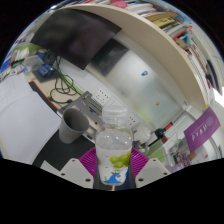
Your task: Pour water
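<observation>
Although its base is cut off below the fingers, the clear plastic water bottle (115, 150) can be seen standing upright between the jaws of the gripper (116, 167), its green and blue label pressed on either side by the pink pads (88, 162), so the jaws are closed onto it and hold it. How much water it carries is hard to judge through the pale, ribbed wall; its cap end sits at the top, near a white power strip (92, 100) behind. Just beside the bottle, off toward the left finger, stands a grey cup (75, 125) on the white table (150, 90), its lower part partly hidden by the bottle and finger. Cables (62, 88) trail across the table beyond the cup, toward a dark monitor (75, 35) at the back. A purple box with white lettering (203, 130) lies to the right of the bottle, its text too small to read. Above, a curved shelf (165, 22) holds a row of books, their titles unreadable. Small coloured items at the far left are too blurred to name.
</observation>
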Demonstrator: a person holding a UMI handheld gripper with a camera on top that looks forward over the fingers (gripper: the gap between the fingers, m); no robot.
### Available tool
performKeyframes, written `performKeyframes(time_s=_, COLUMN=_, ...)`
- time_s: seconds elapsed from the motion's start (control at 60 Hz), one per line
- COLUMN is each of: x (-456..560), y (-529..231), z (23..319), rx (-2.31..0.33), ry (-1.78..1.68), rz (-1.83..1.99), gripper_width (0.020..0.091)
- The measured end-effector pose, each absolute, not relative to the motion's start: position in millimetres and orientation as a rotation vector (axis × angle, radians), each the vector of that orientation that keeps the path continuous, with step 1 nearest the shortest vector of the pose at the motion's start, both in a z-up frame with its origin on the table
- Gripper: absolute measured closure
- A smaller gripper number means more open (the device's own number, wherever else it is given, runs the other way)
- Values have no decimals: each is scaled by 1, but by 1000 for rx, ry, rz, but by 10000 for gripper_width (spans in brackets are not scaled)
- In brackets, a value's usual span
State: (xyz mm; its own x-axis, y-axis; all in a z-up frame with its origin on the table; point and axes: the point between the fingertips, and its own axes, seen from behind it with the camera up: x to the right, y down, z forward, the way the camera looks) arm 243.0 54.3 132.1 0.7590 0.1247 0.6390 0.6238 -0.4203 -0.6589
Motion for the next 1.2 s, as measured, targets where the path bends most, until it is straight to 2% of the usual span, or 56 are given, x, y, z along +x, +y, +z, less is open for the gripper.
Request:
performKeyframes(time_s=0.317, x=249, y=121, z=133, rx=-1724, ry=-1228, rz=-1025, gripper_width=682)
performKeyframes(time_s=0.6, x=243, y=155, z=145, rx=-1490, ry=-1520, rz=-1288, gripper_width=685)
performKeyframes(time_s=1.017, x=245, y=162, z=132, rx=-1401, ry=-1652, rz=-1397, gripper_width=682)
performKeyframes(time_s=1.2, x=228, y=148, z=151, rx=-1580, ry=-1380, rz=-1076, gripper_width=683)
